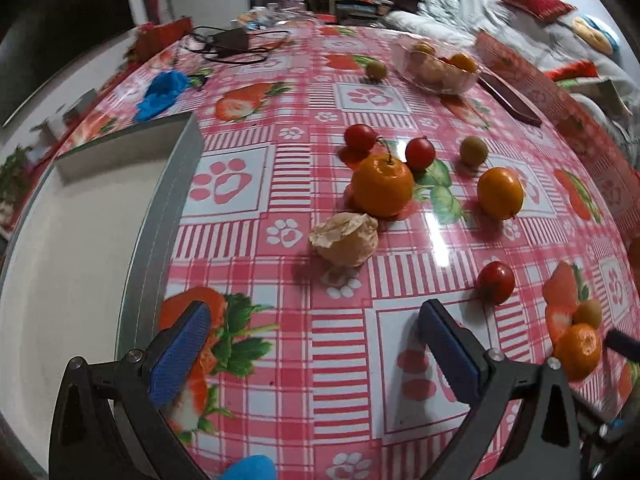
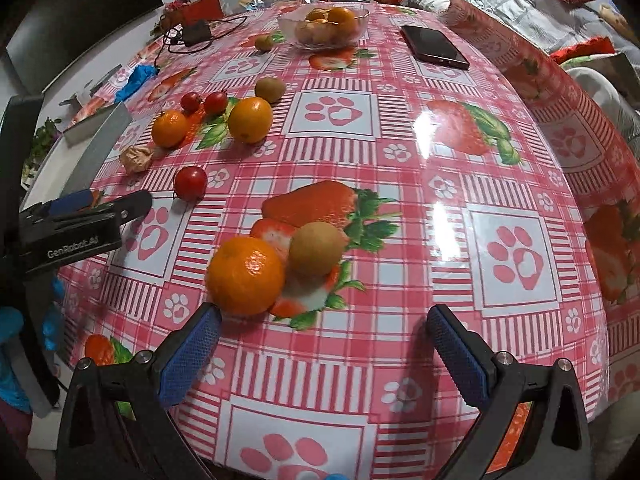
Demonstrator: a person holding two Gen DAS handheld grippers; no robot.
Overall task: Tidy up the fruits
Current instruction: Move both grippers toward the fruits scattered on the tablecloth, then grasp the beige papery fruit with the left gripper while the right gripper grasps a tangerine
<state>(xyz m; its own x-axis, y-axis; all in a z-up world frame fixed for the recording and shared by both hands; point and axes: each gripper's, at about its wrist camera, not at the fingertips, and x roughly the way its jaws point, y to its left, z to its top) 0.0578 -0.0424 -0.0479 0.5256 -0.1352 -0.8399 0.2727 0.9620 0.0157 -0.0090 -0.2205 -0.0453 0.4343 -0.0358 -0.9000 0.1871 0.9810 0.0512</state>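
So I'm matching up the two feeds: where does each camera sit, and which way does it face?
Left wrist: on the left gripper, facing across the pink checked tablecloth at scattered fruit; its blue-padded fingers show.
Right wrist: on the right gripper, low, facing a near orange mandarin; the left gripper shows too.
Shared: clear glass fruit bowl, black phone.

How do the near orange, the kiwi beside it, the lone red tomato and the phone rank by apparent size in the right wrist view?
1. near orange
2. phone, close to it in apparent area though farther off, so unsure
3. kiwi
4. lone red tomato

Fisheye nearness inflates the orange and kiwi.
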